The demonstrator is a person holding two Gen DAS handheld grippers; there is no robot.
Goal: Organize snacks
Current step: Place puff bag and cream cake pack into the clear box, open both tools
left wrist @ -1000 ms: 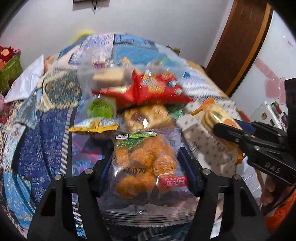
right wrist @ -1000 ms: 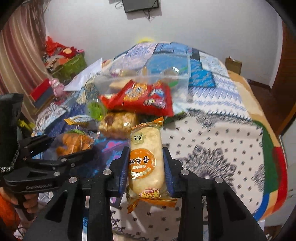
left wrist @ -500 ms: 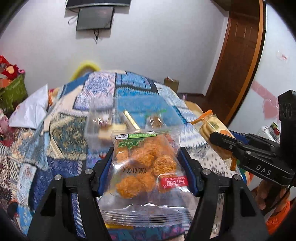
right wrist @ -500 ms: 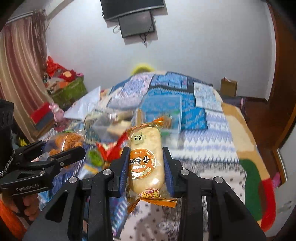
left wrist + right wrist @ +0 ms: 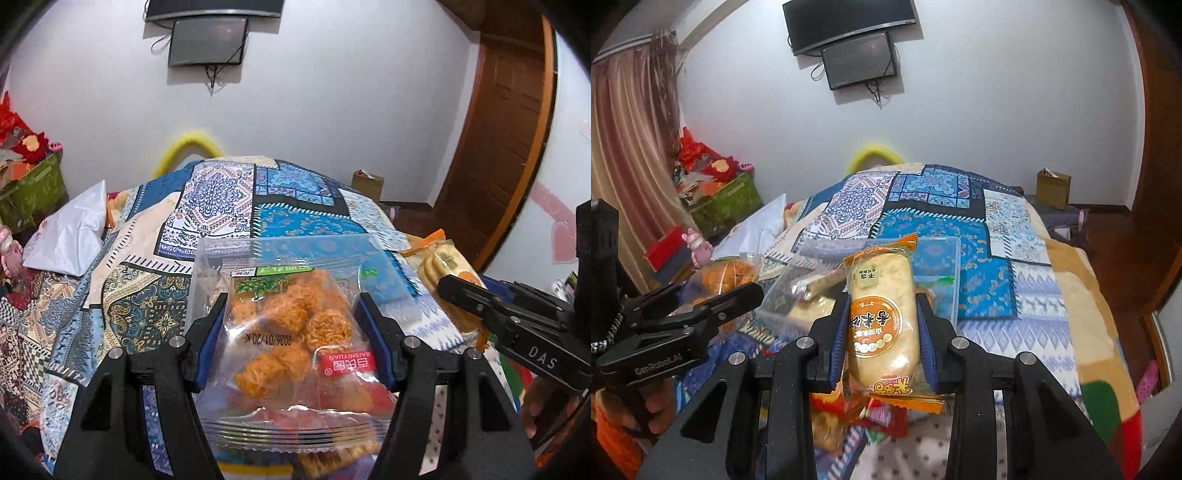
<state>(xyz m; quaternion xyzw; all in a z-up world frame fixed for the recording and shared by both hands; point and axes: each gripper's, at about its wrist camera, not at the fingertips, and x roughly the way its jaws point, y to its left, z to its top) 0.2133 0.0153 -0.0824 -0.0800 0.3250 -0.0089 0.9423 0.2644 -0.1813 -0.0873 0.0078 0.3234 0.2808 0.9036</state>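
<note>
My left gripper (image 5: pixel 291 314) is shut on a clear bag of orange fried noodle balls (image 5: pixel 291 332) and holds it up over the bed. My right gripper (image 5: pixel 882 314) is shut on an orange-labelled rice cracker pack (image 5: pixel 882 314), also lifted. Each gripper shows in the other's view: the right one (image 5: pixel 465 295) with the cracker pack (image 5: pixel 443 273), the left one (image 5: pixel 738 295) with the noodle bag (image 5: pixel 727 273). A clear plastic storage box (image 5: pixel 938 266) with some snacks inside stands on the bed just beyond both packs; it also shows in the left wrist view (image 5: pixel 376 266).
A patchwork bedspread (image 5: pixel 960 221) covers the bed. More snack packs (image 5: pixel 879 413) lie below the right gripper. A white pillow (image 5: pixel 74 232) lies at the left, a green bin (image 5: pixel 727 199) beside the bed, a wooden door (image 5: pixel 506 147) at the right.
Both grippers have risen and tilted up with their packs. The loose snack pile has dropped out of sight below, and the clear box and far wall now fill the view.
</note>
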